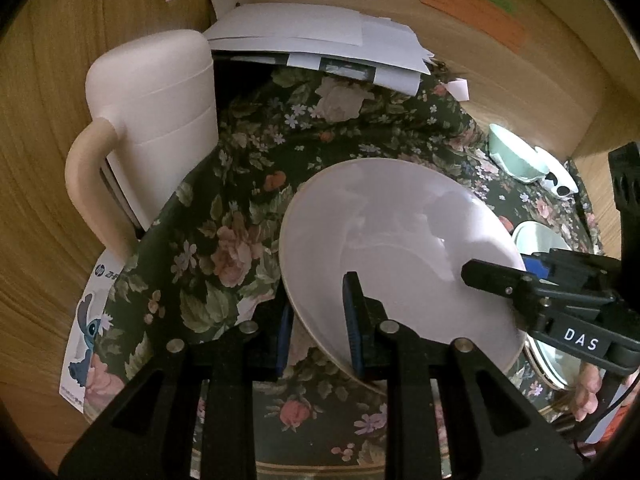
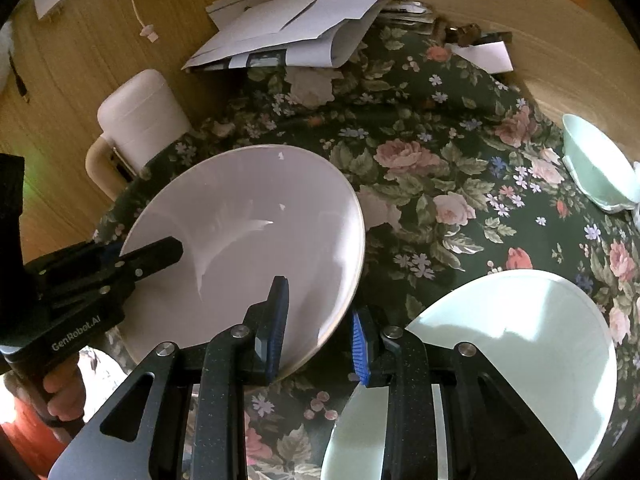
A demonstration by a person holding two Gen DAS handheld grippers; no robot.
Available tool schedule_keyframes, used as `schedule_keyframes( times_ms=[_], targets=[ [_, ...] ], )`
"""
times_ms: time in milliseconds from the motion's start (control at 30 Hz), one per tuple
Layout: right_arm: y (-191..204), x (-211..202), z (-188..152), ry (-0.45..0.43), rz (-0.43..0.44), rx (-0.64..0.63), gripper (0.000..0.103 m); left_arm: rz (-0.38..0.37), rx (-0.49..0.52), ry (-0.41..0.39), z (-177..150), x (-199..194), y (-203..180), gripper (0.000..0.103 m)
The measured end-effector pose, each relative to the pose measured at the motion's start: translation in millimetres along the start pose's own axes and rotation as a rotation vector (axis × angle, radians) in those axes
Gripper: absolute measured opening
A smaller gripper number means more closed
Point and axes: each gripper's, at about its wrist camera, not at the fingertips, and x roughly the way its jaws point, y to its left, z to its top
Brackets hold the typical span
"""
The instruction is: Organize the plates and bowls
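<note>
Light wood-grain walls (image 1: 44,128) enclose a table under a dark floral cloth (image 2: 432,168), with loose white papers (image 1: 304,36) at the back, a cream lidded container (image 1: 152,112) at left, and patchy sunlight across the scene.

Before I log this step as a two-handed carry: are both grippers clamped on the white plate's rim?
Yes, the left gripper and the right gripper each pinch opposite edges of the white plate.
</note>
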Motion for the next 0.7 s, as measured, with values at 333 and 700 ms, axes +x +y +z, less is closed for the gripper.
schedule_keyframes(
  times_ms=[333,700],
  targets=[
    [-2,-17,0,-0.054,-0.008,-0.014,0.033,0.031,0.006,-0.028,7,-8,1,0.032],
    [-22,-63,7,-0.182,-0.035,-0.003,0.044,0.041,0.099,-0.155,31,-42,-32,0.060]
  ],
)
